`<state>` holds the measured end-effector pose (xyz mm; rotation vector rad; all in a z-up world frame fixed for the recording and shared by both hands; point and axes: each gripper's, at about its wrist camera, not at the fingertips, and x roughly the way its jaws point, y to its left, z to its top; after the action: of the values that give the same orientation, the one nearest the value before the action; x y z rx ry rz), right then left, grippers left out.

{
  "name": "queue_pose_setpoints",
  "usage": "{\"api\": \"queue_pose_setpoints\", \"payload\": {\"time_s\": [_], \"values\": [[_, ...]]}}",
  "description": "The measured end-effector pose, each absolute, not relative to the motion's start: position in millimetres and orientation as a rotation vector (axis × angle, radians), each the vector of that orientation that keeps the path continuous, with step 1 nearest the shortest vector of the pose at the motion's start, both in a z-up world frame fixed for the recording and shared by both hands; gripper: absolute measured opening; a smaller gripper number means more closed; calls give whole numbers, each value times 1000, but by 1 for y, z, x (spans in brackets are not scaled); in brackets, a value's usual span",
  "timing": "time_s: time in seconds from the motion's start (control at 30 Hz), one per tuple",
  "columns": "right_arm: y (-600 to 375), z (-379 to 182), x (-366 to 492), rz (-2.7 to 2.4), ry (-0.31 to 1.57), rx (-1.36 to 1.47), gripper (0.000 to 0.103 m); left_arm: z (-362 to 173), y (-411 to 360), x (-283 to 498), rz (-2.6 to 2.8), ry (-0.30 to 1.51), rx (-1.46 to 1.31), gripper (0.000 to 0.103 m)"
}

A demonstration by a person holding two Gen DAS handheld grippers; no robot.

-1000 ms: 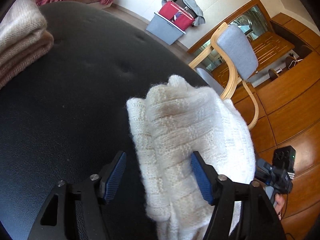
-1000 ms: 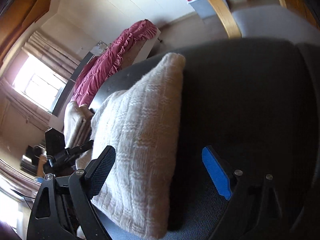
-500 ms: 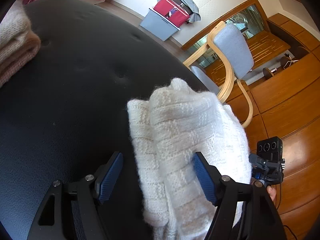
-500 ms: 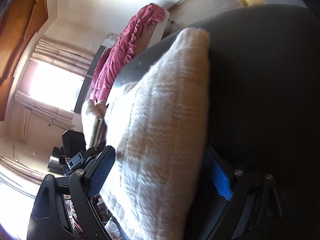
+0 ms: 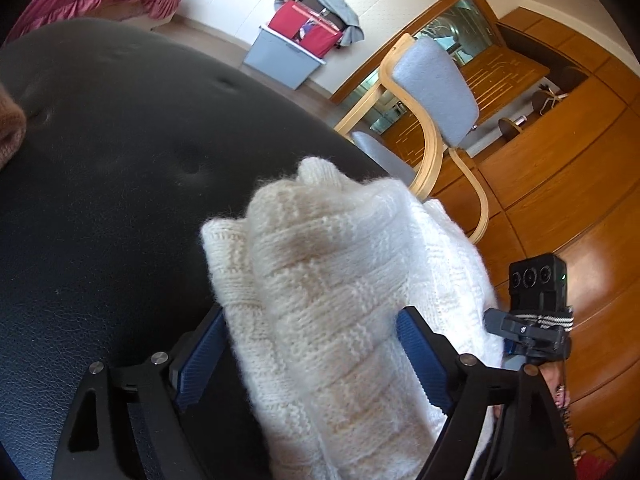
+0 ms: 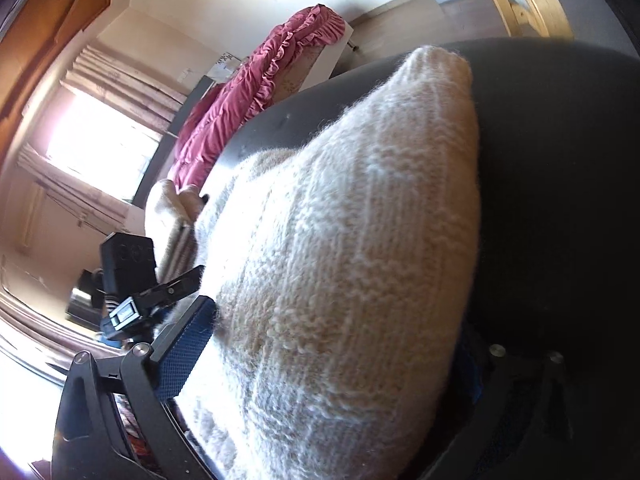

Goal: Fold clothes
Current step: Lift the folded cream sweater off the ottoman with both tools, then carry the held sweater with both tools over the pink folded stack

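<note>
A folded cream knit sweater (image 5: 344, 300) lies on a black leather ottoman (image 5: 100, 184). My left gripper (image 5: 312, 360) has its blue pads against both sides of the near end of the sweater. In the right wrist view the same sweater (image 6: 352, 264) fills the space between the fingers of my right gripper (image 6: 328, 352), which grips its other end. The right finger of the right gripper is mostly hidden behind the knit. Each gripper shows in the other's view, the right one (image 5: 536, 320) and the left one (image 6: 132, 280).
A stack of folded beige knits (image 6: 172, 216) sits at the ottoman's far side. A wooden chair with grey cushions (image 5: 432, 92) stands beyond the ottoman. A grey bin of clothes (image 5: 288, 52) is by the wall. A red ruffled bedspread (image 6: 256, 84) lies behind.
Both grippers have moved in over the folded sweater and closed on its two ends. The left pads, apart a second ago, now press the knit.
</note>
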<state>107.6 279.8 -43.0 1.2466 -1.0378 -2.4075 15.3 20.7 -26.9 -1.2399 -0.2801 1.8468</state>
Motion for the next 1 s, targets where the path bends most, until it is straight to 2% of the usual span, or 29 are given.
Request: {"api": "queue_pose_setpoints", "payload": {"time_s": [0.1, 0.13, 0.17, 0.27, 0.33, 0.43, 0.5, 0.7, 0.87, 1.0], "values": [[282, -44, 109, -2407, -1041, 1237, 103, -28, 27, 17, 1855, -278, -1214, 83], [283, -44, 110, -2404, -1045, 1231, 103, -31, 25, 17, 1820, -316, -1223, 73], [281, -44, 109, -2406, -1035, 1227, 103, -33, 24, 17, 1785, -354, -1232, 58], [273, -42, 107, -2448, -955, 1232, 102, -38, 20, 20, 1756, -423, -1224, 51], [266, -40, 107, -2502, -895, 1214, 93, -35, 18, 25, 1781, -413, -1200, 47], [268, -37, 110, -2519, -917, 1152, 81, -24, 19, 36, 1834, -381, -1131, 39], [269, -33, 112, -2526, -921, 1113, 74, -15, 20, 46, 1879, -341, -1068, 37], [261, -15, 124, -2517, -894, 1031, 68, 12, 15, 73, 1909, -355, -902, 36], [243, 16, 118, -2465, -875, 950, 68, 41, -12, 86, 1937, -405, -798, 36], [211, 50, 101, -2419, -775, 888, 68, 73, -50, 83, 2019, -448, -705, 36]]}}
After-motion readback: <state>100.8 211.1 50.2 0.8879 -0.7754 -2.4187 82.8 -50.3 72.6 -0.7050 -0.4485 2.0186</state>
